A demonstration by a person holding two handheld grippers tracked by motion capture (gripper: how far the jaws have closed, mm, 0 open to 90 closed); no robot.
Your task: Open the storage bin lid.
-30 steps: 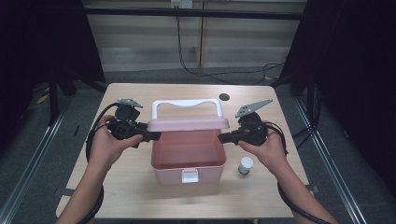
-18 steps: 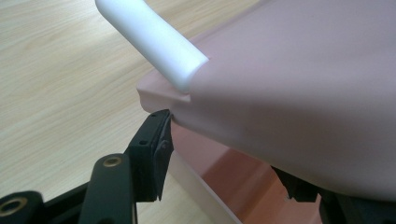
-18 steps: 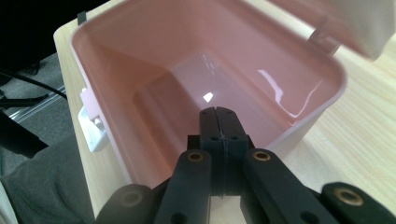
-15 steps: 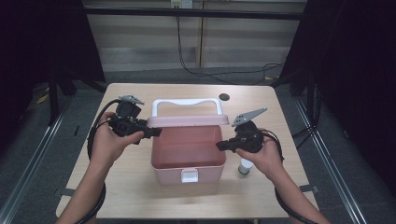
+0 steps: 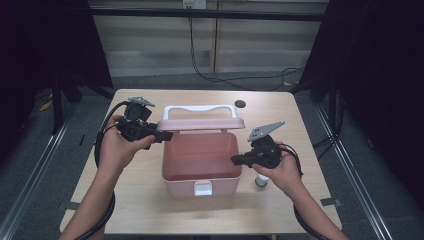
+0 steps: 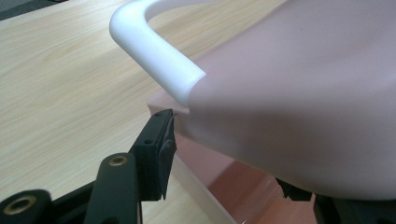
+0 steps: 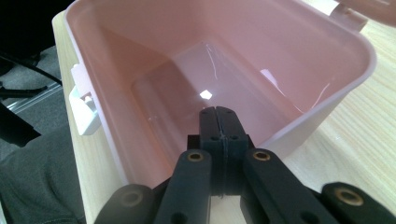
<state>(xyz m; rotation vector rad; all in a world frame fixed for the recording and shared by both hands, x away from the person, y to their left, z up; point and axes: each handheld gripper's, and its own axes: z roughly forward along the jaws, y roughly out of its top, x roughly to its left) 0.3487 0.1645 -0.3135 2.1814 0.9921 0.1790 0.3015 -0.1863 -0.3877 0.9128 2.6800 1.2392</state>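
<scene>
While the left tongs (image 5: 162,135) clamp the lid (image 5: 200,123) corner to keep the pink storage box (image 5: 200,172) open on the desk (image 5: 140,210), the right tongs (image 5: 236,160), pressed together and empty, hover at its rim.

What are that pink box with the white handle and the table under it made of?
The pink box looks like glossy moulded plastic: smooth rounded walls with bright glints inside. Its white curved handle seems plastic too, but matte and even. The pale table shows light wood grain, probably a wood-look laminate or veneer; which one is hard to tell.
</scene>
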